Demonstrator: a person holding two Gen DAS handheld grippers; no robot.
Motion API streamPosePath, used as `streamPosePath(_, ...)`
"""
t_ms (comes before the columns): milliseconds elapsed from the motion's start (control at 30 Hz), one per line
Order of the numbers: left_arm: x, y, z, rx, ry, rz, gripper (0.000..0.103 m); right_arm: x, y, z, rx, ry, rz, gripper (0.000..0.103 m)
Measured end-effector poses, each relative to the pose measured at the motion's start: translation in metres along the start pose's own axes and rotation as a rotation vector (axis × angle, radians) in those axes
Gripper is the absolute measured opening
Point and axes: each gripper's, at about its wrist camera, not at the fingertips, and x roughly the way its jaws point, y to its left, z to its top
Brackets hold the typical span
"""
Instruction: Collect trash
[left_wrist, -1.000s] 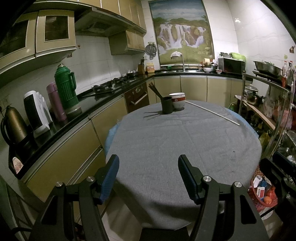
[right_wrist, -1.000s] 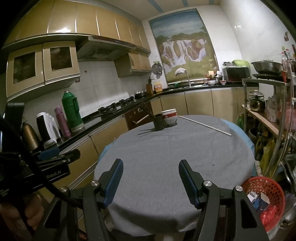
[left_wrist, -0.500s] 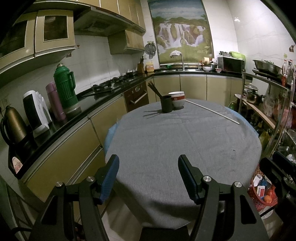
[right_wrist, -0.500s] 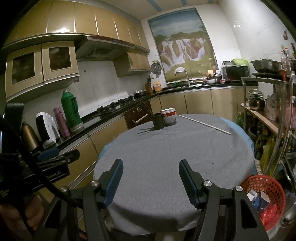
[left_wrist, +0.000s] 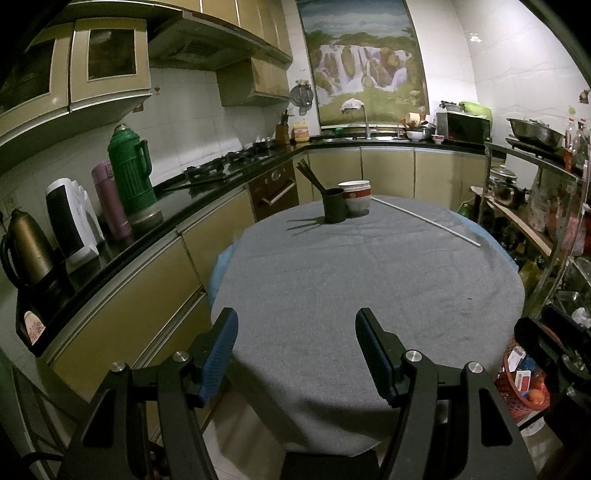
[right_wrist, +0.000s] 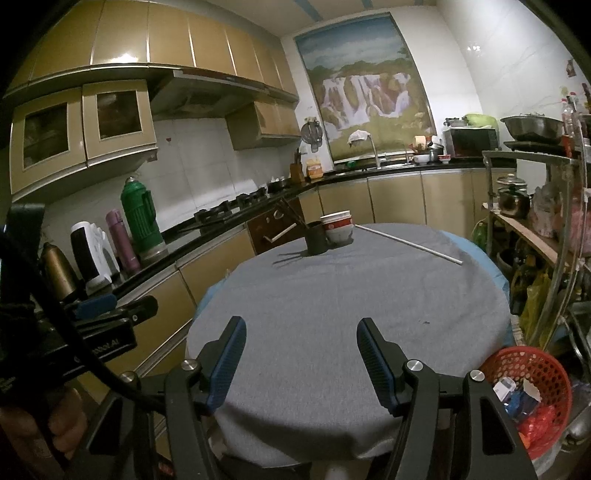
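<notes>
Both the left gripper (left_wrist: 296, 350) and right gripper (right_wrist: 301, 360) hang wide, holding nothing, above the grey-clothed round table (right_wrist: 332, 302); red mesh plastic basket (right_wrist: 532, 369), lower right, already holds wrappers, likely the collection point.

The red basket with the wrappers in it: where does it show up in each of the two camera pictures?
Left wrist view: the red basket sits at the far right edge, low down, partly hidden by dark gear.
Right wrist view: red basket at lower right, beside the table's edge, in plain sight.
Shared landmark: the dark cup of chopsticks on the table's far side.
</notes>
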Motion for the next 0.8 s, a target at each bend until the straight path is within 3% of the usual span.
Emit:
streamPosePath(400, 0.027, -0.009, 0.009, -0.004, 0.038, 0.027, 0.067, 0.027, -0.02, 0.006, 0.032, 0.024, -0.01, 0.066)
streamPosePath(800, 0.103, -0.037, 0.027, 0.033, 0.112, -0.005, 0.067, 0.109, -0.07, 0.019, 0.062, 0.108, -0.07, 0.066)
